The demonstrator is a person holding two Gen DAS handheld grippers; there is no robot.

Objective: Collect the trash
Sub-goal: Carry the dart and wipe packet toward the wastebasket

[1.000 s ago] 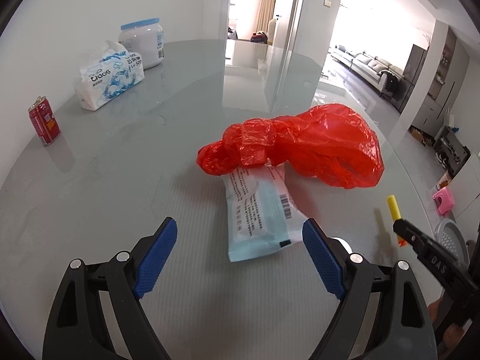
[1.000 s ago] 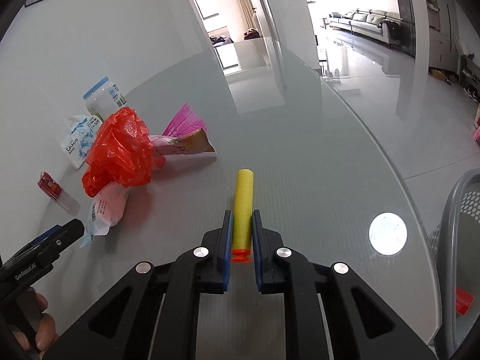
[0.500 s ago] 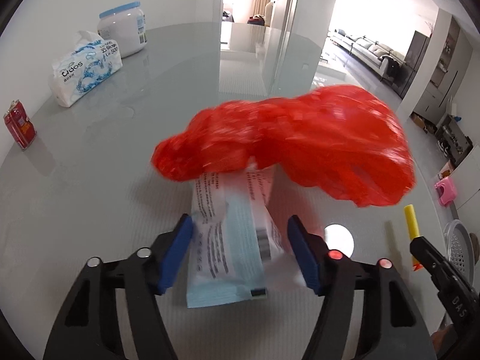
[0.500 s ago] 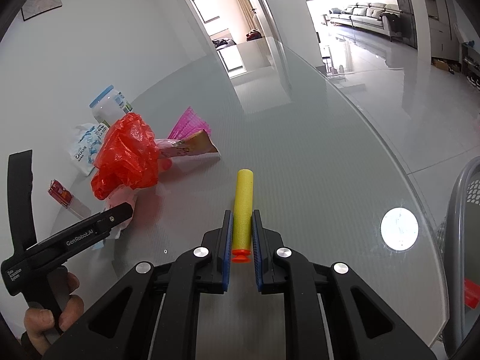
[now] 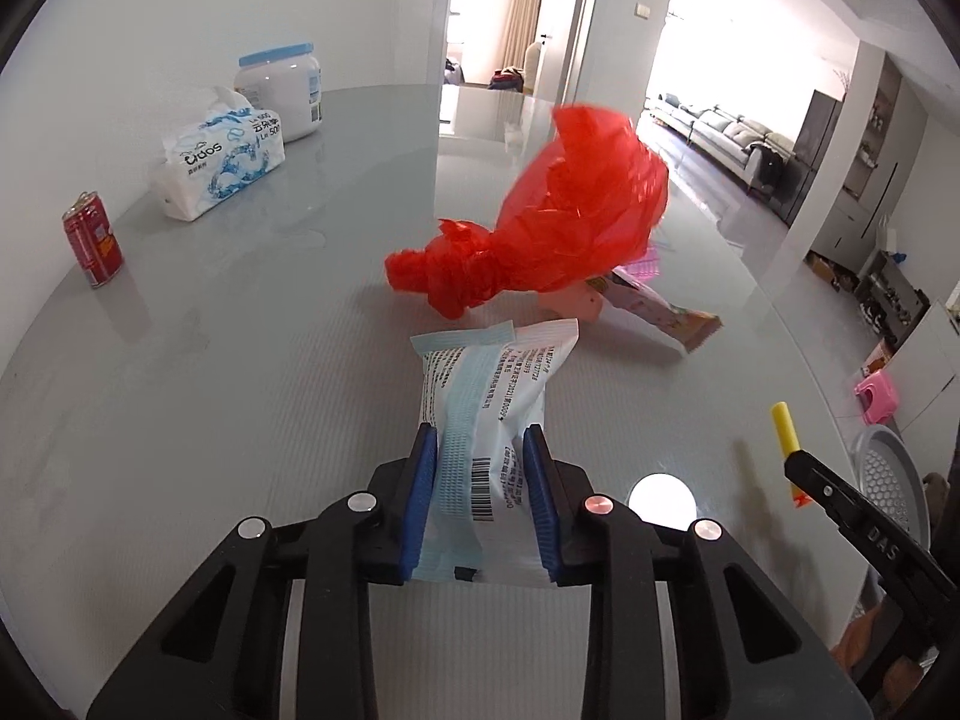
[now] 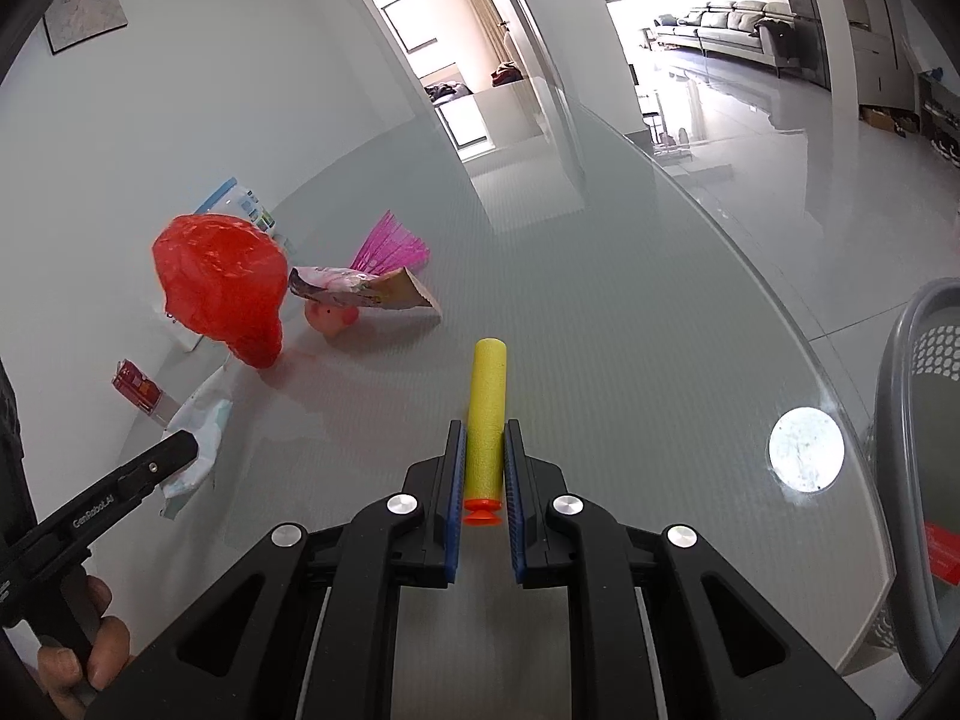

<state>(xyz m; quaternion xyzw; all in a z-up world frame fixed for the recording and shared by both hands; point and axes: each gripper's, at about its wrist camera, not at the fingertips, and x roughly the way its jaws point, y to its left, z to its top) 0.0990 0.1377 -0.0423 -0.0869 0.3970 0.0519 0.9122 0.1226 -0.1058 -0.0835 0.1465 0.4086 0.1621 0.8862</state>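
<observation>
Pickup step: left gripper (image 5: 480,498) closing on white-blue plastic wrapper (image 5: 486,408); right gripper (image 6: 485,480) clamped on yellow foam dart (image 6: 487,414). Next: carry both to grey mesh bin (image 6: 918,420) beside dart.

White walls (image 5: 150,30), glossy floor (image 6: 840,180), grey sofa (image 5: 720,135), bright daylight.
</observation>
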